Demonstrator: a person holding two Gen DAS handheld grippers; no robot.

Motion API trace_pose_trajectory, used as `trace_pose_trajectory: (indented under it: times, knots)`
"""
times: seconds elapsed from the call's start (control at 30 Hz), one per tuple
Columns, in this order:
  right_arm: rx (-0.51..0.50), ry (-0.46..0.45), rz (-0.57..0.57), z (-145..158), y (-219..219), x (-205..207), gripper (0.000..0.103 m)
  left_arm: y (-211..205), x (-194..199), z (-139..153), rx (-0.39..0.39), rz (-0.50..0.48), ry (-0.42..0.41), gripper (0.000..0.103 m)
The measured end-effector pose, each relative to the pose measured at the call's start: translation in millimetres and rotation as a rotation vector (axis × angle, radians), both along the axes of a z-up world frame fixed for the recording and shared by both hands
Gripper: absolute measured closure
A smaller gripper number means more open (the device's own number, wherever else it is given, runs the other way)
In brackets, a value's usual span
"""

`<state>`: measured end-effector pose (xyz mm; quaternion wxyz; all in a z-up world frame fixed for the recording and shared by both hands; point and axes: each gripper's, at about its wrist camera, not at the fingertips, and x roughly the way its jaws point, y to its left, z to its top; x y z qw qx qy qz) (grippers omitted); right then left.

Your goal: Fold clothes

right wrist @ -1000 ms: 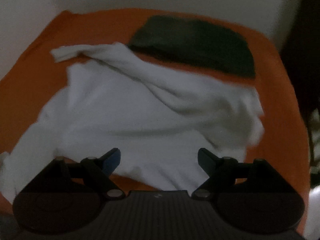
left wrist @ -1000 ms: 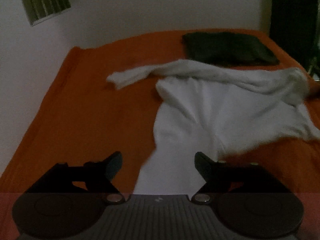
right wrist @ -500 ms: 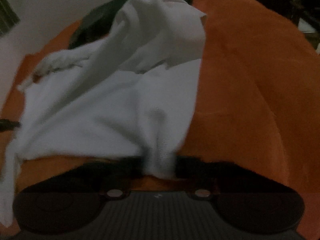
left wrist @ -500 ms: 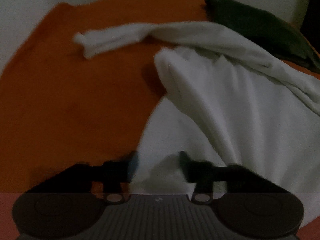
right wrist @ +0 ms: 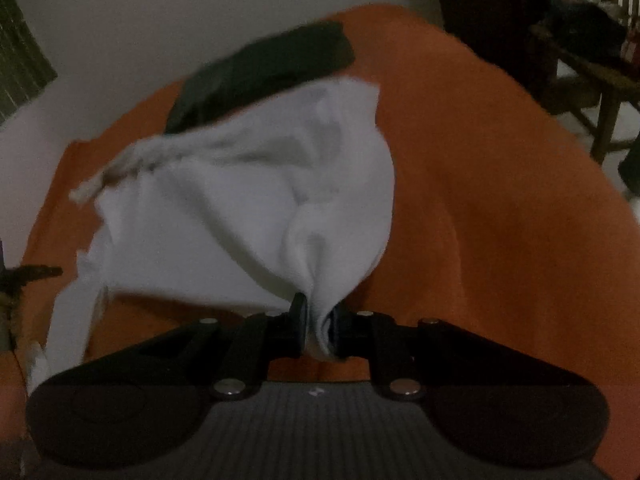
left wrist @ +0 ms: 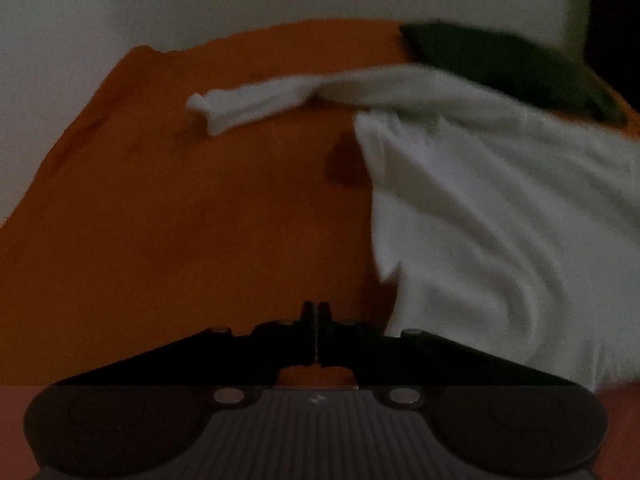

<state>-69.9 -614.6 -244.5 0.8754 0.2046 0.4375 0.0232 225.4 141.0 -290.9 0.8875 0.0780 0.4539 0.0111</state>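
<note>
Bed: an orange sheet (left wrist: 168,216) covers the whole work surface, with bare room on both sides of the garments.
White garment: a long-sleeved white top (right wrist: 224,216) lies rumpled mid-bed, one sleeve (left wrist: 256,102) stretched out to the left; its far edge touches a dark folded garment (right wrist: 264,76) by the wall.
Right gripper: the right gripper (right wrist: 318,320) is clamped on a bunched corner of the top's near edge, and the cloth rises in a ridge from it.
Left gripper: the left gripper (left wrist: 317,320) has its fingers pressed together with no cloth visible between them; the top's left edge lies just beside it.
Doing it well: probably keep the pinched corner taut and low, so the top spreads flat without dragging the dark garment.
</note>
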Motion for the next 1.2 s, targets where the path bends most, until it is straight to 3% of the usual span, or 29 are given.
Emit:
trace_pose_trajectory:
  times: [0.03, 0.07, 0.1, 0.13, 0.17, 0.23, 0.3, 0.33, 0.37, 0.4, 0.43, 0.47, 0.7, 0.8, 0.87, 1.07, 1.2]
  knots:
    - [-0.004, 0.006, 0.008, -4.9, 2.2, 1.0, 0.086, 0.6, -6.7, -2.1, 0.017, -0.004, 0.024, 0.092]
    - [-0.010, 0.010, 0.010, -9.7, 4.2, 5.2, 0.085, 0.9, -12.4, -5.1, 0.031, 0.000, 0.045, 0.071]
    - [-0.016, 0.010, -0.003, -12.5, 4.7, 8.3, 0.077, 1.2, -18.1, -8.0, 0.046, 0.003, 0.067, 0.058]
    - [-0.021, 0.013, -0.013, -14.8, 4.8, 11.9, 0.066, 1.8, -24.0, -10.3, 0.054, 0.006, 0.082, 0.036]
    - [-0.036, 0.024, -0.017, -15.7, 5.1, 16.0, 0.063, 3.4, -30.7, -10.5, 0.045, 0.004, 0.078, 0.026]
    - [-0.058, 0.027, -0.034, -12.0, 4.4, 20.4, 0.062, 6.4, -44.2, -11.0, 0.028, 0.001, 0.072, 0.020]
    - [-0.083, 0.013, -0.049, -8.6, 6.1, 22.6, 0.046, 7.4, -54.8, -9.5, 0.001, -0.014, 0.063, 0.021]
    - [-0.102, 0.003, -0.059, -7.3, 8.1, 23.3, 0.038, 6.8, -61.0, -8.8, -0.004, -0.033, 0.064, 0.032]
    - [-0.131, -0.016, -0.071, -2.7, 7.5, 22.5, 0.036, 4.6, -64.8, -9.9, -0.006, -0.057, 0.074, 0.059]
    - [-0.147, -0.029, -0.076, 0.1, 6.8, 22.0, 0.033, 0.6, -68.9, -12.0, -0.012, -0.089, 0.094, 0.075]
    - [-0.155, -0.038, -0.083, 3.4, 5.8, 21.9, 0.031, -3.3, -73.0, -14.0, -0.017, -0.121, 0.114, 0.101]
    - [-0.162, -0.048, -0.090, 6.7, 4.8, 21.7, 0.030, -6.3, -77.6, -15.3, -0.016, -0.146, 0.130, 0.103]
    - [-0.107, -0.085, -0.080, 19.4, 10.9, 13.7, 0.024, -8.1, -119.6, -8.4, 0.113, -0.181, 0.168, 0.103]
    - [-0.086, -0.091, -0.030, 25.5, 24.8, 14.3, 0.016, -8.3, -135.0, -4.3, 0.158, -0.191, 0.178, 0.093]
    - [-0.104, -0.082, 0.033, 33.1, 38.4, 25.7, 0.016, -5.0, -128.2, 6.4, 0.119, -0.172, 0.151, 0.049]
    - [-0.212, -0.107, 0.231, 82.5, 92.6, 77.3, 0.016, 4.9, -107.6, 38.6, 0.000, -0.116, 0.070, 0.051]
    - [-0.243, -0.099, 0.327, 116.6, 136.5, 129.1, 0.016, 2.4, -75.8, 41.8, -0.096, -0.095, 0.039, 0.040]
